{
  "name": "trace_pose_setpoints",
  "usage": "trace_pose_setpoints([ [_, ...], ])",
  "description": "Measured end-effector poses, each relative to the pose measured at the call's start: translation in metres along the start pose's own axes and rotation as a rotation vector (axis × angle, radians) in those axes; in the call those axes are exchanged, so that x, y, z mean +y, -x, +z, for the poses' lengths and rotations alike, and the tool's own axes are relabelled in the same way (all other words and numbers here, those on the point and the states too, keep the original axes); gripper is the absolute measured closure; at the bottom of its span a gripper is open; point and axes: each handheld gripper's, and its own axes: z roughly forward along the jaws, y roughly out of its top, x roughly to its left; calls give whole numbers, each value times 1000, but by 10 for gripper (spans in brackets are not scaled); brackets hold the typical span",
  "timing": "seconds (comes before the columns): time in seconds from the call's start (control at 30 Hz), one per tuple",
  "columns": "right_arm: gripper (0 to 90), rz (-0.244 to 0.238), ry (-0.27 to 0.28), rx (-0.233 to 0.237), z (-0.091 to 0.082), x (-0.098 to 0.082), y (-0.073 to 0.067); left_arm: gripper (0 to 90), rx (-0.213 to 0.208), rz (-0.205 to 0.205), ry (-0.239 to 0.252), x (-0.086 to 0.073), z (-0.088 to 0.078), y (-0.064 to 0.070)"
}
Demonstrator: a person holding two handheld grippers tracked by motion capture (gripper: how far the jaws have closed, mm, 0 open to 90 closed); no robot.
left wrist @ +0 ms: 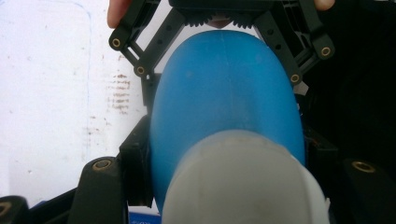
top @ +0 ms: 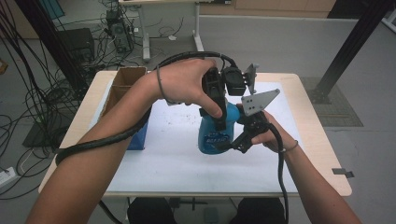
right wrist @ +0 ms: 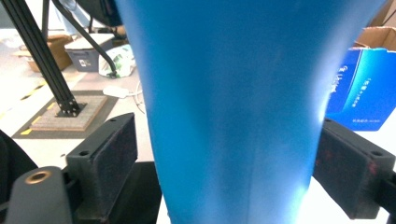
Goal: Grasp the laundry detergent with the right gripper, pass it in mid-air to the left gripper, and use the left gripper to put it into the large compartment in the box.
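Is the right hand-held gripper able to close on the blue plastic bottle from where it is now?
Probably yes: the blue plastic bottle already stands between the right hand-held gripper's open pads, with small gaps either side and nothing between.

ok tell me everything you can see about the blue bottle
The blue bottle looks like smooth, glossy plastic, rounded and wider toward the base, with a whitish cap on top and a printed label low on its side. It stands roughly upright over the white mat. The left gripper clamps its upper part from above. The right gripper sits at its lower side, pads spread on either side with a gap.
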Motion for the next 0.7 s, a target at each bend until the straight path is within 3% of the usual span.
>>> trace_pose_setpoints([
  [0.27,62,-18,-9,-31,-1,2,-2,378,2,-2,7,1,0,-2],
  [0.47,51,-25,-28,-24,-4,5,-2,378,6,0,8,2,-2,-2],
  [0.7,25,-40,-101,-26,-3,8,-3,378,5,-5,4,2,-2,-5],
])
